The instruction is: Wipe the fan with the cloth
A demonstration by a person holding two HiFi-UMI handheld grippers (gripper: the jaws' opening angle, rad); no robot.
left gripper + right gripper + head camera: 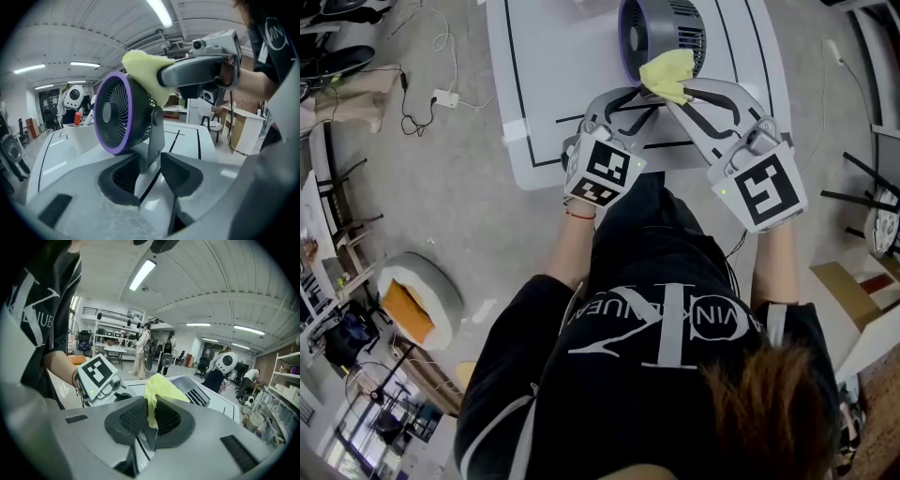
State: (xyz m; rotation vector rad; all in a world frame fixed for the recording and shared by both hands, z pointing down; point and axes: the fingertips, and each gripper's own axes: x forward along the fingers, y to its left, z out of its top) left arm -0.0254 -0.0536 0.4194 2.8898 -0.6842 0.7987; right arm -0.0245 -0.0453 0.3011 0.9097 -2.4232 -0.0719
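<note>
A small fan (661,36) with a purple ring and dark grille stands on the white table (544,84). In the left gripper view the fan (117,115) faces left, tilted on its stand. A yellow cloth (667,75) lies against the fan's top rear edge, with my right gripper (682,92) shut on it. The right gripper view shows the cloth (161,387) pinched between the right gripper's (151,416) pads, with the fan's housing (197,397) just beyond. My left gripper (150,164) is open low at the fan's stand (154,140), pads not touching it. The left gripper (642,103) sits beside the right one.
Black lines mark the table. A white bin (70,133) stands on it behind the fan. On the floor at left lie a power strip with cable (445,97) and a round white tub holding something orange (417,305). People stand in the far background (140,352).
</note>
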